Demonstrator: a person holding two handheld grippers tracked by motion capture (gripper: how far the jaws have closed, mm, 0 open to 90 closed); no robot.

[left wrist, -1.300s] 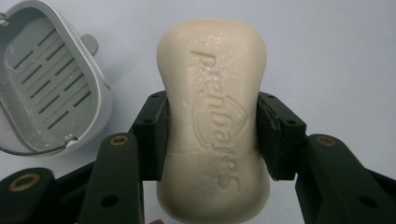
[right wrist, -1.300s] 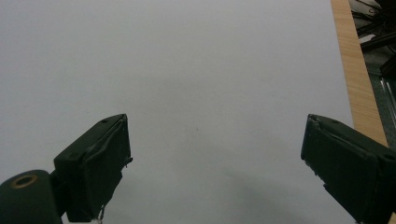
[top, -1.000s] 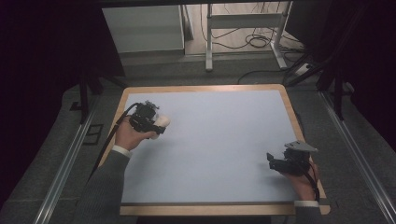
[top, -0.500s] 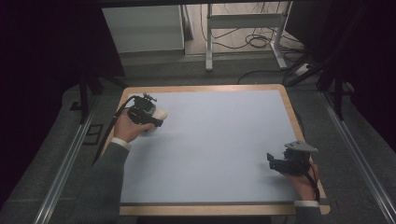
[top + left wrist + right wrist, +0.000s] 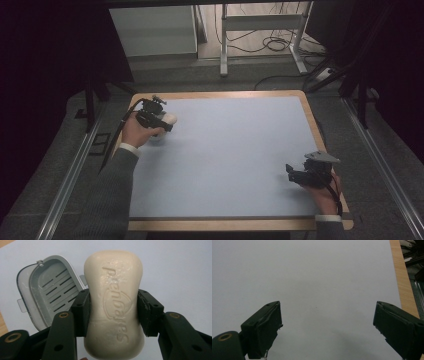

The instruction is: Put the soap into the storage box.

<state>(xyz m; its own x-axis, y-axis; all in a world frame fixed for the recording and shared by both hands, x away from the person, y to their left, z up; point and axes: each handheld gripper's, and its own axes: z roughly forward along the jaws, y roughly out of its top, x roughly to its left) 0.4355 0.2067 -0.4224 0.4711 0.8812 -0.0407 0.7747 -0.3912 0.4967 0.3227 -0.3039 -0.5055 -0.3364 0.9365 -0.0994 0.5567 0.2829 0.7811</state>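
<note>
At the far left of the desk (image 5: 240, 150) my left tool (image 5: 113, 312) is clamped on a cream bar of soap (image 5: 115, 302), one jaw pressed against each long side of the bar. The embossed face of the soap is toward the camera. In the left gripper view, a grey soap dish (image 5: 47, 290) with a slotted insert lies open on the pale blue surface just left of and below the bar. At the near right corner, my right tool (image 5: 327, 327) has its jaws spread wide over bare surface, holding nothing; the desk's wooden edge (image 5: 403, 277) runs along its right.
</note>
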